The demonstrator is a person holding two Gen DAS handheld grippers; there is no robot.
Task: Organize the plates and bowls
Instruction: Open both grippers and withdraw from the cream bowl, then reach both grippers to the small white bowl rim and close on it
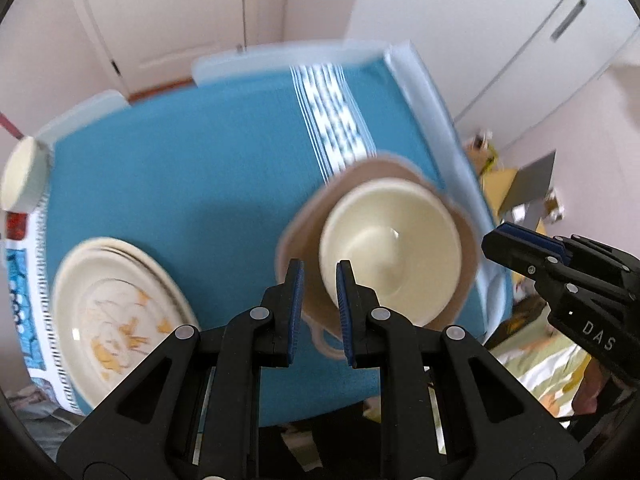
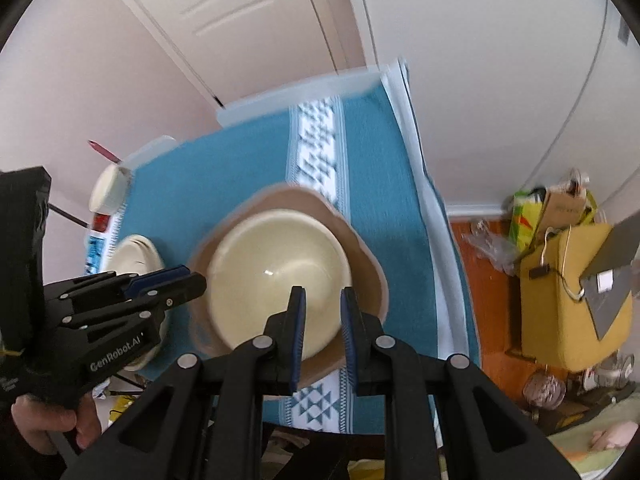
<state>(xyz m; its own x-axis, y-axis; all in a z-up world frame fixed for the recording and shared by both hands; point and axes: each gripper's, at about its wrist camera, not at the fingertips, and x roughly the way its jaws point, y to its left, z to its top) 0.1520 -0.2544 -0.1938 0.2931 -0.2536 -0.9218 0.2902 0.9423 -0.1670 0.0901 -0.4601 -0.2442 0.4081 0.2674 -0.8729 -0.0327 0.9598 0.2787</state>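
Observation:
A cream bowl (image 1: 394, 240) sits on a tan mat (image 1: 308, 240) on the blue tablecloth. It also shows in the right wrist view (image 2: 276, 276), on the mat (image 2: 362, 264). A stack of cream plates with an orange pattern (image 1: 116, 320) lies at the table's left; its edge shows in the right wrist view (image 2: 136, 252). My left gripper (image 1: 319, 308) hangs above the bowl's near-left rim, fingers slightly apart, holding nothing. My right gripper (image 2: 323, 320) hangs above the bowl's near rim, also slightly apart and empty. Each gripper appears in the other's view: the right one (image 1: 516, 246) and the left one (image 2: 184, 278).
A small cream bowl (image 1: 24, 176) stands at the table's far left edge beside a red and white item (image 1: 16, 226). The blue tablecloth (image 1: 200, 184) has a white patterned stripe. A yellow chair (image 2: 568, 304) and bags stand on the floor to the right.

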